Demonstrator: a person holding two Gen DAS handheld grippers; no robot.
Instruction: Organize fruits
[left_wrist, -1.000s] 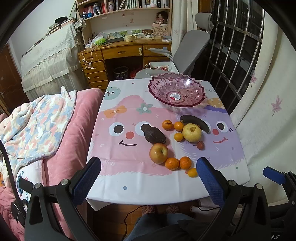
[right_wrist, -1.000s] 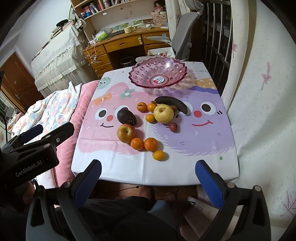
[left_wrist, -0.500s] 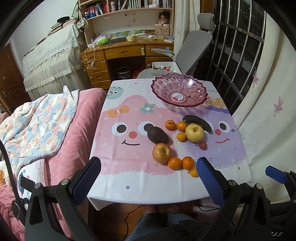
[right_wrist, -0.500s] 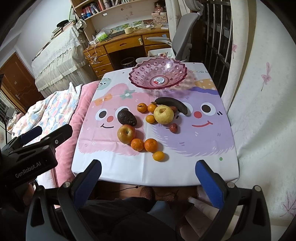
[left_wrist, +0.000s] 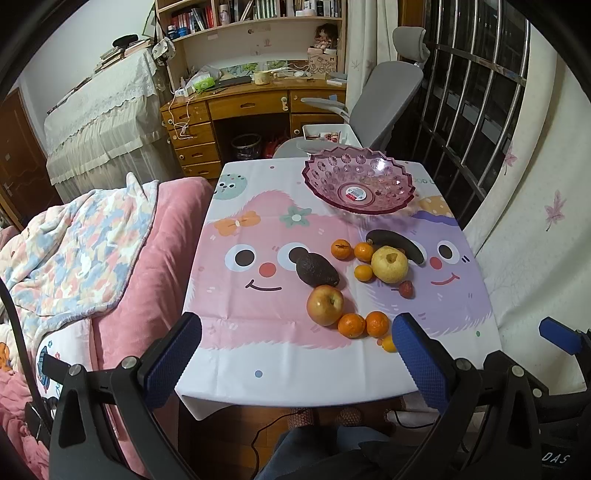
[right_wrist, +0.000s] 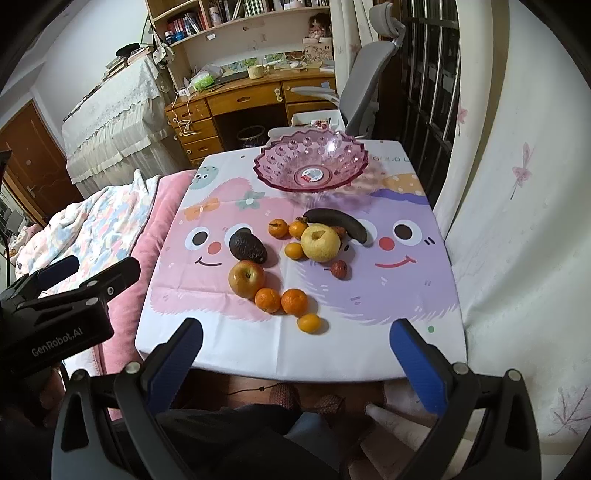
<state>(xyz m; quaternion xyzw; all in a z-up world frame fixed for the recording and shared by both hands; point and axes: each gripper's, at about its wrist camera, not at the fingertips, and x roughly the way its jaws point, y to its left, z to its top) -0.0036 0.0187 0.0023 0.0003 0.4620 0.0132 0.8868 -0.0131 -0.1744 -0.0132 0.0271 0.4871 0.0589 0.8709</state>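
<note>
The step in hand appears to be the approach to the first pick: no fruit is held, and the pink bowl (right_wrist: 310, 170) at the far end of the table (right_wrist: 258, 354) holds nothing but its sticker. To do it well, start with a piece at the near edge of the cluster, such as the small orange fruit (right_wrist: 308, 322) nearest the table edge or the 2 mandarins (right_wrist: 281, 300) just behind it, so the fingers do not knock the apple (right_wrist: 246, 277) beside them. Descend from above, straddle 1 fruit only, close gently because round fruit rolls, then carry it over the remaining pieces to the bowl. The avocado (right_wrist: 247, 245), the pear (right_wrist: 320, 243), the dark banana (right_wrist: 338, 222) behind the pear, 3 more small oranges (right_wrist: 291, 236) and a small reddish fruit (right_wrist: 339, 268) lie mid-table, between the near fruit and the bowl. The right gripper (right_wrist: 293, 354) hangs above the near table edge with its blue pads (right_wrist: 413, 365) spread wide, touching nothing. The left gripper (left_wrist: 295, 354) is likewise spread wide and empty, short of the fruit, with its pads (left_wrist: 173, 358) framing the near edge.
</note>
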